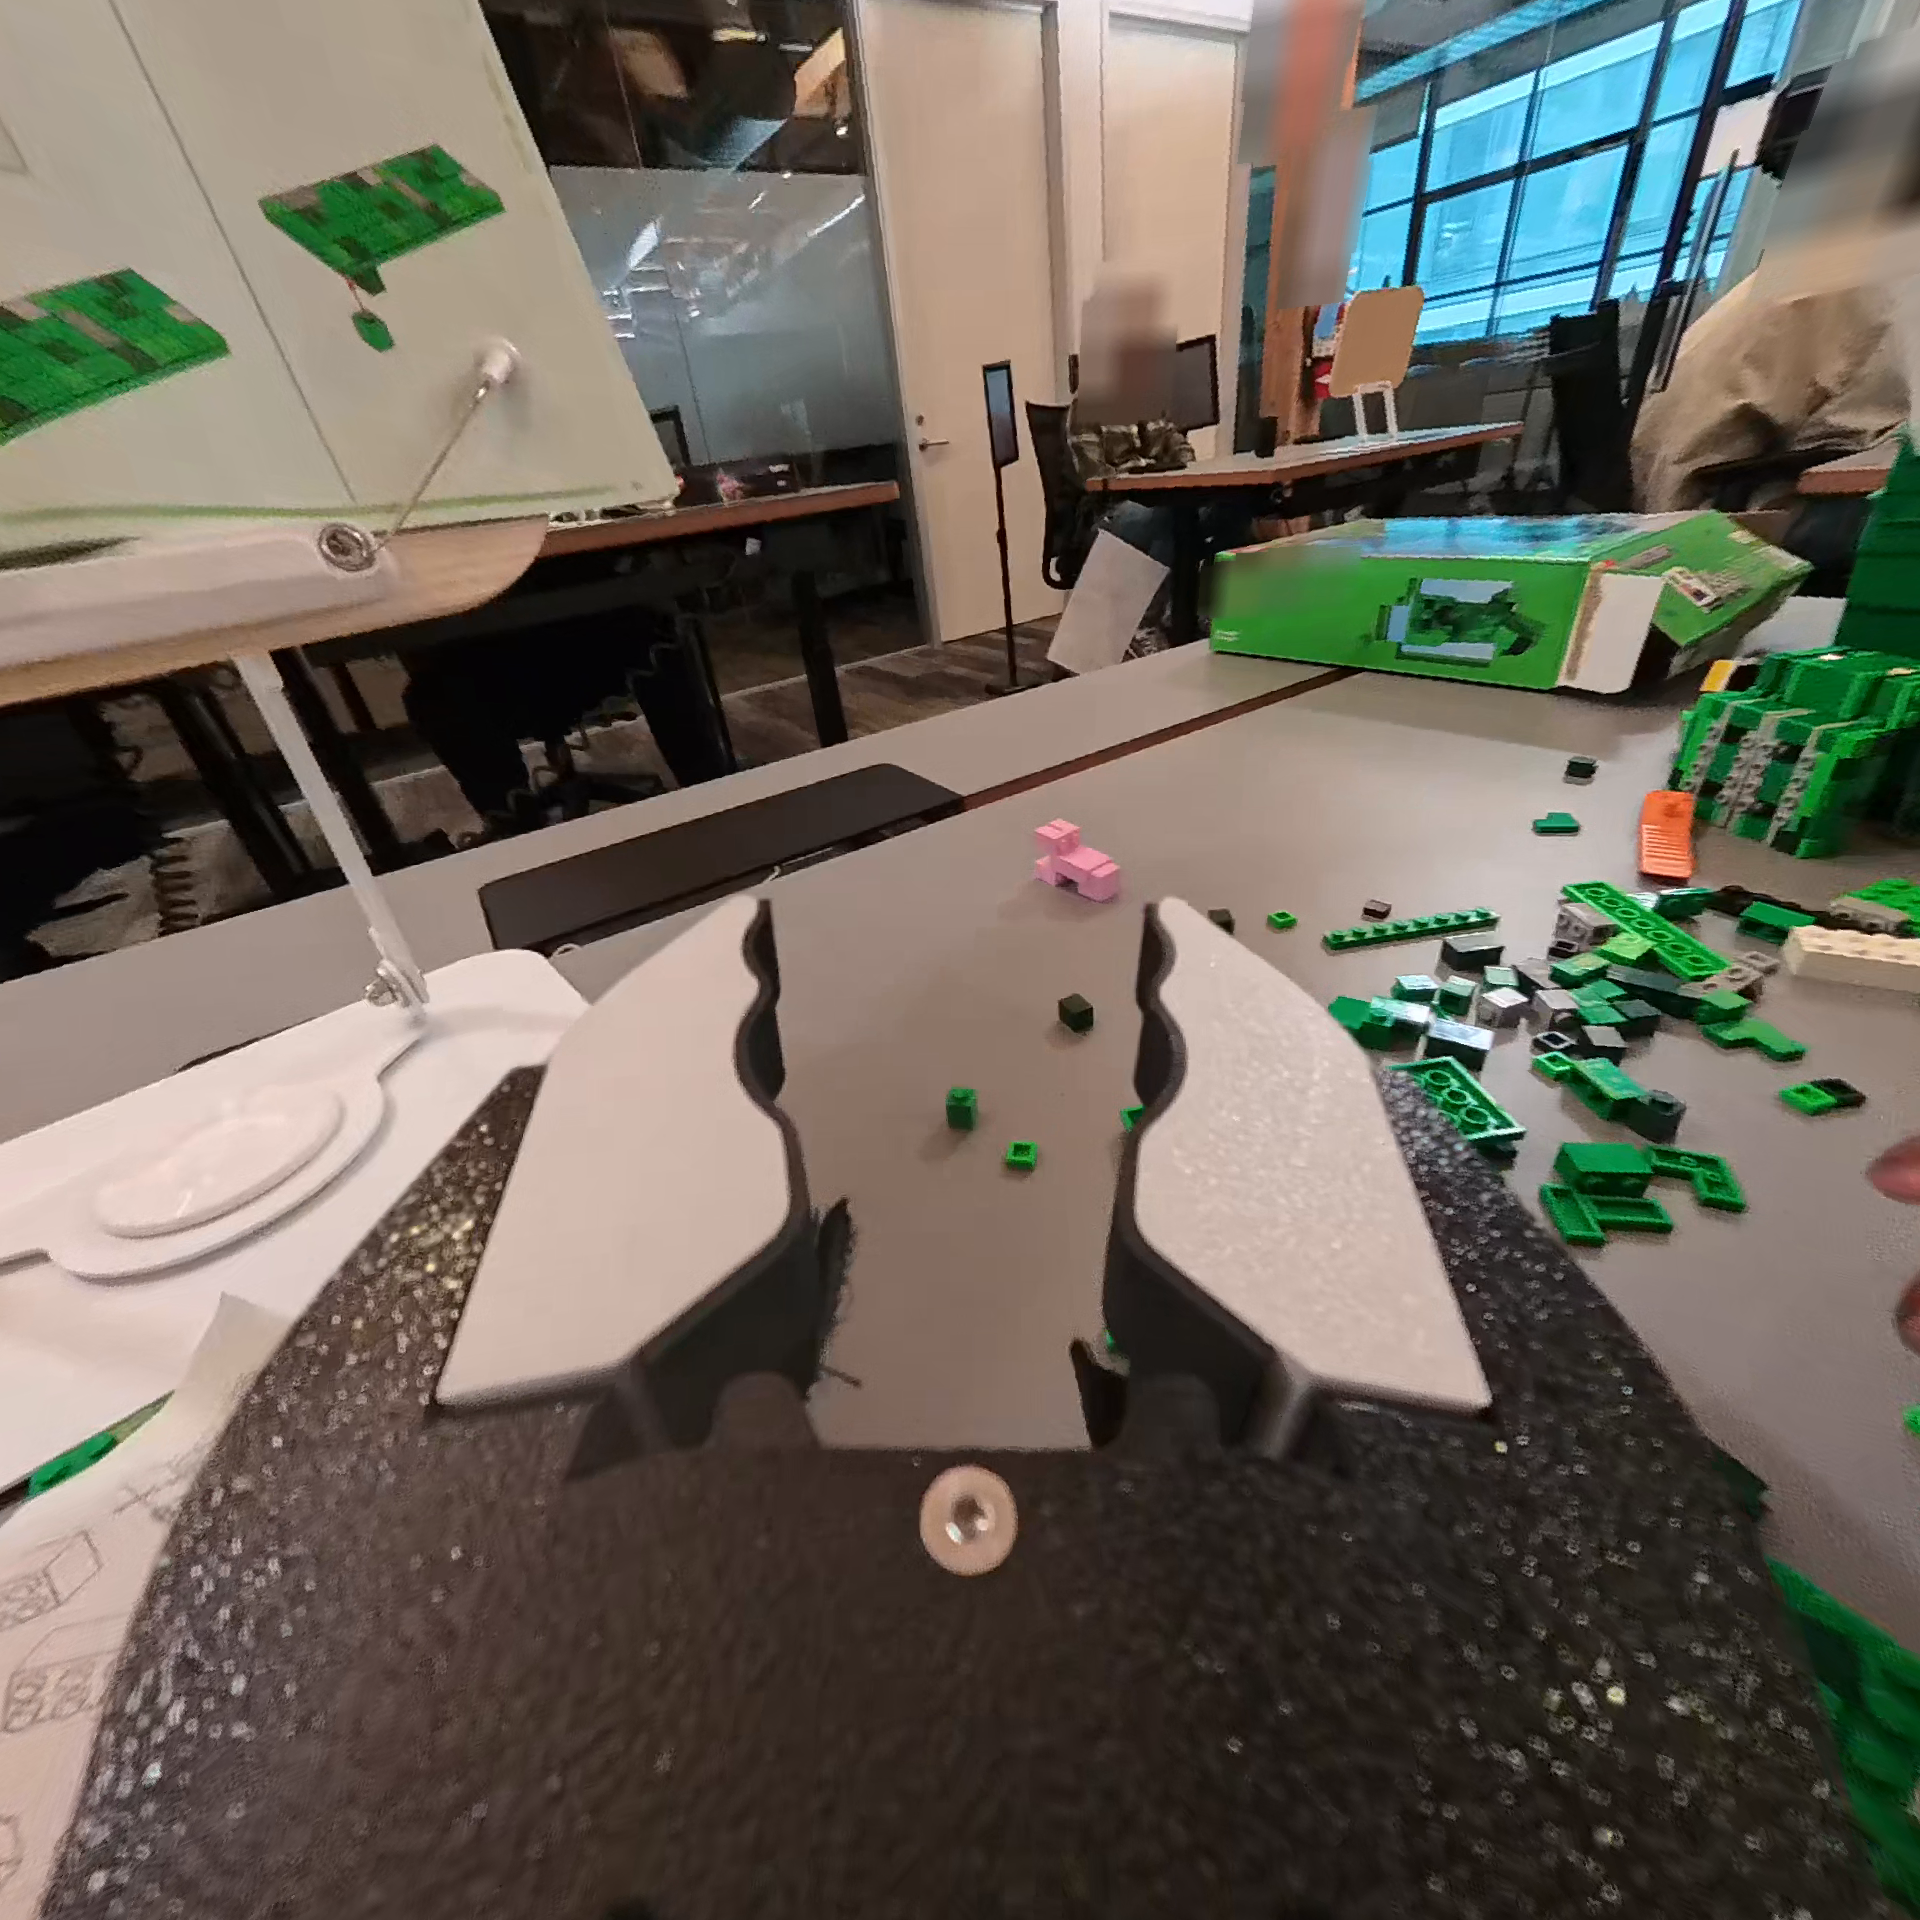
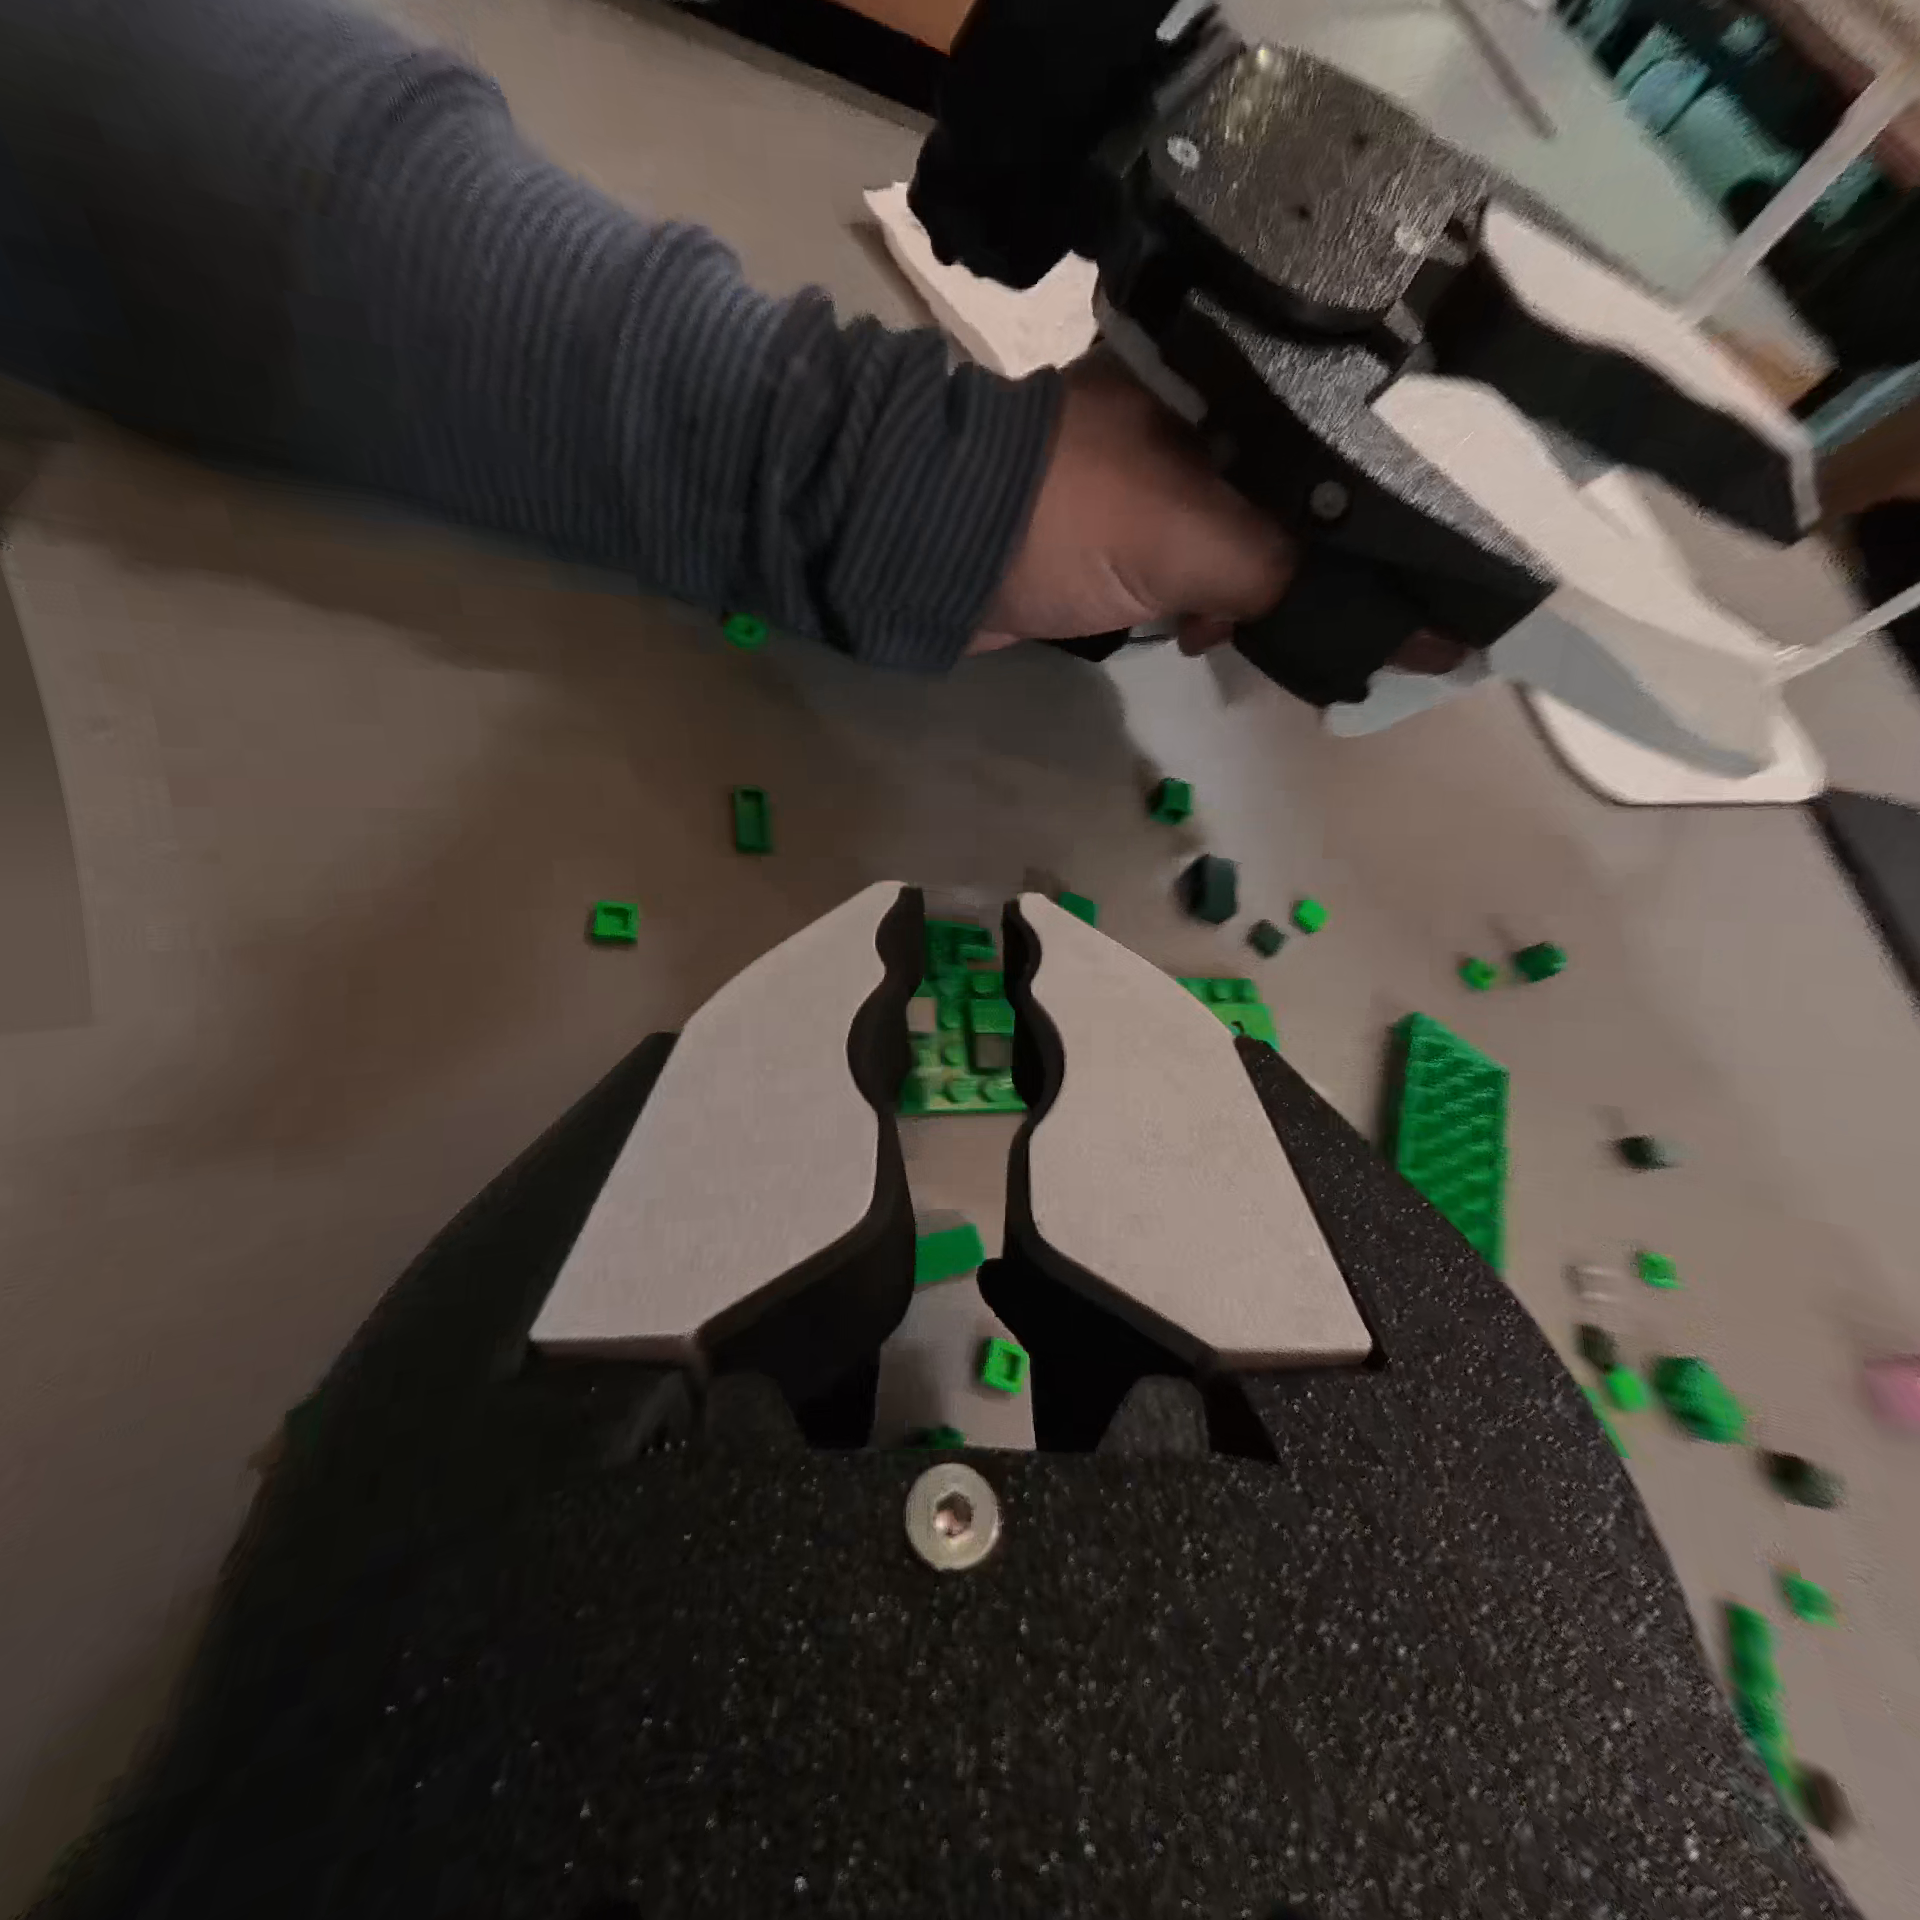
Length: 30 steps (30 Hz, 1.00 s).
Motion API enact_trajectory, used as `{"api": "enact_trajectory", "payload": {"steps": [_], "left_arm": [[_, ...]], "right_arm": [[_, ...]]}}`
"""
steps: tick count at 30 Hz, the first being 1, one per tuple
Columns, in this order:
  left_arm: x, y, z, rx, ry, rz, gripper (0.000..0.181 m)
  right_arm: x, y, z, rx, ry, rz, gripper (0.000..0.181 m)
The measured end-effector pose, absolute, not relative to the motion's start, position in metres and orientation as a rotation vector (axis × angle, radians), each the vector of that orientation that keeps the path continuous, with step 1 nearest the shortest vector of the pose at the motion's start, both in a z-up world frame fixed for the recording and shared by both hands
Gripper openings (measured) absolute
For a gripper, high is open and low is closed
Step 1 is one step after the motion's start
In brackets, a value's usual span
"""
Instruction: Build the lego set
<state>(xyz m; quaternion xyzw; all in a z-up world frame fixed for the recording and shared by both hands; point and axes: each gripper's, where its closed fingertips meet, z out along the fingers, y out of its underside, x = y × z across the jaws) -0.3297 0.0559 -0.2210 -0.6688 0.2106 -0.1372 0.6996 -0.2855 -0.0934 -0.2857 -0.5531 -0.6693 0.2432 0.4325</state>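
In the left wrist view my left gripper [image 1: 956,935] is open and empty, held above the grey table [image 1: 727,1039]. Below its gap lie a dark green small brick [image 1: 1075,1011], a green small brick [image 1: 961,1107] and a green tile [image 1: 1020,1155]. In the right wrist view my right gripper [image 2: 963,904] is nearly closed, with a small grey piece [image 2: 966,891] pinched at its tips. A green plate with tiles on it [image 2: 961,1039] shows through the gap beneath. The left gripper [image 2: 1756,634], held by a hand in a dark striped sleeve, shows open at upper right.
An instruction booklet [image 1: 260,260] stands on a white holder [image 1: 208,1143] at left. A pink pig [image 1: 1075,871] stands ahead. Loose green pieces [image 1: 1600,1018], an orange separator [image 1: 1668,831], a built green structure [image 1: 1797,748] and the green box [image 1: 1507,603] are at right. To the green small brick [image 1: 961,1107]: left tips about 11 centimeters, right tips about 20 centimeters. It is also in sight in the right wrist view [image 2: 1542,959].
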Motion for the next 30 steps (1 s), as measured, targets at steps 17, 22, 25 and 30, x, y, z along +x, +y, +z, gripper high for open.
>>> {"api": "enact_trajectory", "payload": {"steps": [17,22,25,30], "left_arm": [[-0.325,0.057,-0.229,-1.527,0.510,-0.318,0.062],[-0.323,0.056,-0.230,-1.523,0.524,-0.319,0.061],[-0.323,0.056,-0.229,-1.521,0.524,-0.318,0.060],[-0.323,0.055,-0.228,-1.514,0.525,-0.321,0.059]], "right_arm": [[-0.270,-0.087,-0.319,-1.627,-1.767,0.644,0.024],[-0.250,-0.060,-0.319,-1.740,-1.678,0.550,0.019],[-0.242,-0.050,-0.315,-1.805,-1.593,0.617,0.020],[-0.230,-0.023,-0.297,-1.772,-1.450,0.543,0.024]]}}
